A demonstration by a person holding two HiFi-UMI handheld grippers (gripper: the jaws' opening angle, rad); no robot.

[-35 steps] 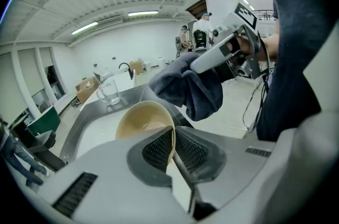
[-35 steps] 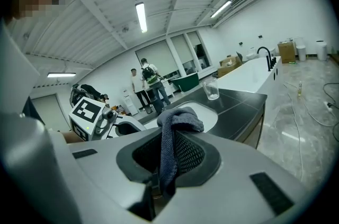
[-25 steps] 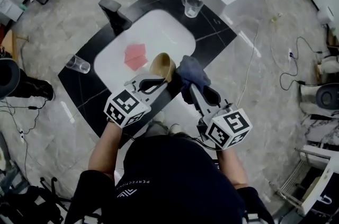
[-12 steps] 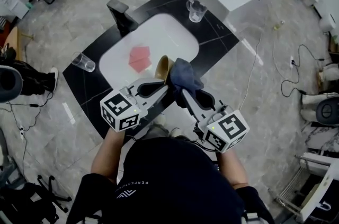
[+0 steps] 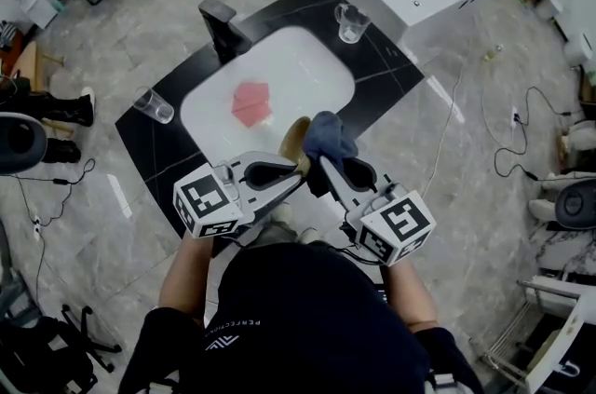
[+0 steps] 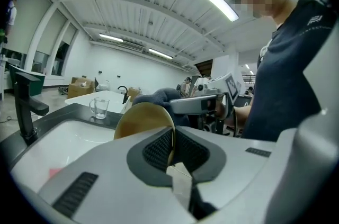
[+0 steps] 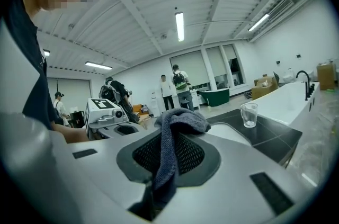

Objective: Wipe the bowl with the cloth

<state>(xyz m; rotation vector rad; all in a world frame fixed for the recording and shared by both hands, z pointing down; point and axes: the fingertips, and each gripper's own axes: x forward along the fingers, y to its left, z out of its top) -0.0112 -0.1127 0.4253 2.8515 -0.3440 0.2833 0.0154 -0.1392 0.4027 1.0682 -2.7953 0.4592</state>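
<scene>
Scanning from the left edge, I see a clear cup point(image 5: 153, 106) standing on the black desk point(image 5: 154, 150), then the dark tap point(image 5: 222, 27) at the back of the white sink point(image 5: 307, 57), with a red rag point(image 5: 250, 101) lying flat in the basin. Closer to me, the left gripper point(image 5: 298, 169) has its fingers clamped tight on the rim of the tan bowl point(image 5: 294, 138), which is held on edge in the air over the near rim of the sink; the left gripper view shows the thin wall of the bowl pinched between the two pads. Just to its right, the blue-grey cloth point(image 5: 328, 136) bunches against the bowl's side, gripped by the closed fingers of the right gripper point(image 5: 322, 165), with a tail of fabric hanging down between them. Further right a glass mug point(image 5: 350, 22) sits on the desk, well apart from the work. I judge the wiping to be under way: cloth and bowl are in contact, but I cannot tell how much of the bowl's surface has been covered, and setting it down remains.
</scene>
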